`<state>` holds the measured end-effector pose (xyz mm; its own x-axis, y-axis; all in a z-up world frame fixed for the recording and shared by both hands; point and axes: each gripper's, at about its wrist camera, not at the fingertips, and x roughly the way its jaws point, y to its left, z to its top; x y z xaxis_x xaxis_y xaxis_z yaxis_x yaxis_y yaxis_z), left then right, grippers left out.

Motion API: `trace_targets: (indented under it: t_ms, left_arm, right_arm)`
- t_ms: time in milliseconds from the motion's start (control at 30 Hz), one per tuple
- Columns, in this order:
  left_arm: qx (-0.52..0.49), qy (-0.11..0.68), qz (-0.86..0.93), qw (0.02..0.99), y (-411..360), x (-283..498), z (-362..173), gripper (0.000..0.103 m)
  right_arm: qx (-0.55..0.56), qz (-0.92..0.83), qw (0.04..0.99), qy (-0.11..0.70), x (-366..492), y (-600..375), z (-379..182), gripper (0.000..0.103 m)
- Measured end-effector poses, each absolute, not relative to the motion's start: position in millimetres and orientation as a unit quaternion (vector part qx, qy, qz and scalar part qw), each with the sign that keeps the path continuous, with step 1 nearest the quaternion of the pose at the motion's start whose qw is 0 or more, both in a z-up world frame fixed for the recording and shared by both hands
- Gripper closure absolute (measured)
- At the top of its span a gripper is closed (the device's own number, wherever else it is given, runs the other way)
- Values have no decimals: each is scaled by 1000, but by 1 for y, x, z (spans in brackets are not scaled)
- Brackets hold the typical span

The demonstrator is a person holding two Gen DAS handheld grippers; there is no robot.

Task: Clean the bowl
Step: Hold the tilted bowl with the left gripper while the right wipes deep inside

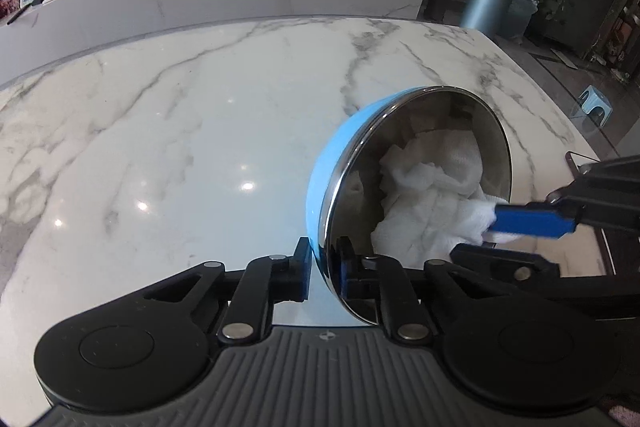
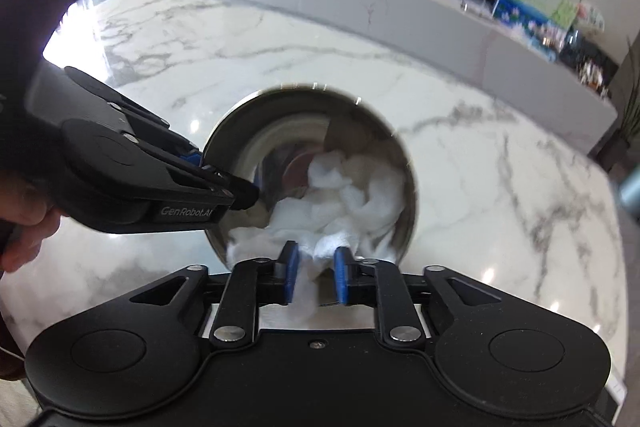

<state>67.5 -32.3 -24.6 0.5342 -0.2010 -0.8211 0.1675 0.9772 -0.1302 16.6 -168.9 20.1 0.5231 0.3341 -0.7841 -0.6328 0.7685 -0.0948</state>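
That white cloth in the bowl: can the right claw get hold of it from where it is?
Probably yes. The cloth spills out of the tilted bowl and already lies between the right claw's parted pads, nothing blocking. The left claw grips the rim, off to one side.

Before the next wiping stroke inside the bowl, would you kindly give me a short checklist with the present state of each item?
1. Left tongs clamped on the rim of the blue-outside, steel-inside bowl: ok, one pad outside, one inside.
2. Bowl tilted with its opening toward the right tongs: ok.
3. Crumpled white cloth inside the bowl: ok.
4. Right tongs gripping the cloth: not ok; pads stand apart, cloth lies loosely between them.
5. Bowl interior already clean: cannot tell, reflections and blur hide it.
6. White marble tabletop around the bowl free of obstacles: ok in the visible part.
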Motion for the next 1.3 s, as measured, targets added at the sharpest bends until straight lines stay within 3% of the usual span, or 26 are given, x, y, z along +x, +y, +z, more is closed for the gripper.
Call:
trace_targets:
  t_ms: [33, 67, 300, 467, 533, 667, 933, 1100, 1300]
  left_arm:
    - [-17, 471, -106, 876, -32, 66, -24, 91]
    - [-16, 472, -107, 875, -32, 66, -24, 91]
    - [-17, 473, -110, 874, -31, 65, -23, 92]
    - [-20, 474, -113, 873, -30, 65, -22, 92]
    - [-21, 474, -114, 873, -31, 66, -22, 92]
    - [-22, 474, -114, 873, -31, 67, -22, 92]
    - [-28, 477, -110, 871, -29, 68, -25, 92]
    - [-43, 485, -111, 866, -30, 73, -35, 83]
    - [-19, 484, -115, 867, -37, 74, -35, 81]
  right_arm:
    - [-188, 285, 858, 383, 15, -170, 24, 60]
    - [-187, 285, 862, 375, 16, -171, 26, 58]
    - [-165, 296, 856, 390, 35, -168, 12, 57]
    - [-174, 308, 843, 404, 38, -161, 2, 48]
    - [-178, 312, 839, 409, 37, -156, -3, 38]
    - [-202, 313, 834, 407, 32, -147, -13, 36]
    - [-175, 316, 829, 427, 35, -150, -17, 63]
    - [-176, 317, 827, 430, 31, -151, -18, 70]
    - [-182, 316, 826, 431, 29, -150, -17, 74]
